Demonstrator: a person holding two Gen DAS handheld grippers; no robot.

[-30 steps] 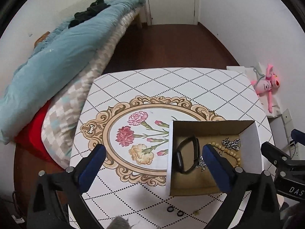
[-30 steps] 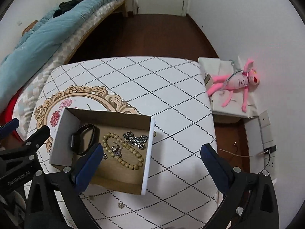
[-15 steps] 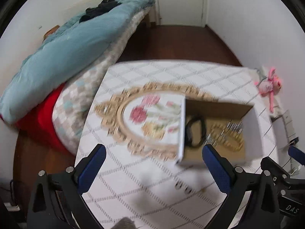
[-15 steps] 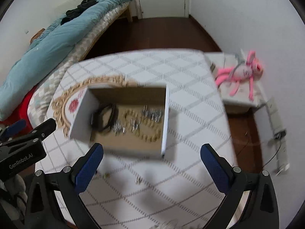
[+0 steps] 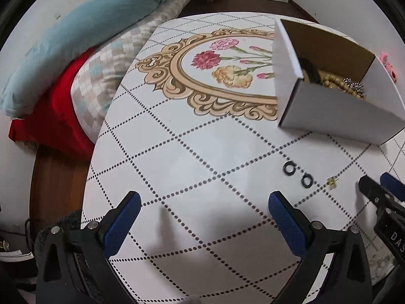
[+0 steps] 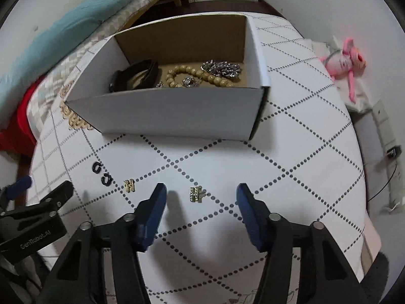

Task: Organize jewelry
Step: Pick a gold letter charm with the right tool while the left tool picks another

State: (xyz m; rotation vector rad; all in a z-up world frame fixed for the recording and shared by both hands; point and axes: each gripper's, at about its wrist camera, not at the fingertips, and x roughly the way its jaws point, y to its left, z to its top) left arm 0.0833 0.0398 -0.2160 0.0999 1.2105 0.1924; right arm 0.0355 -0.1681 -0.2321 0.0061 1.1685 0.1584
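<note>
Gold earring, small, seemingly stone-set, on table between spread empty right gripper fingers; left gripper wide, empty.

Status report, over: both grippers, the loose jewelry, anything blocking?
Left gripper open, empty. Right gripper open, straddling gold earring. Second earring and two black rings loose before box. Nothing blocking.

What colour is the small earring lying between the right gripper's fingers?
Gold, with tiny pale stones: the earring shows best in the right wrist view.
</note>
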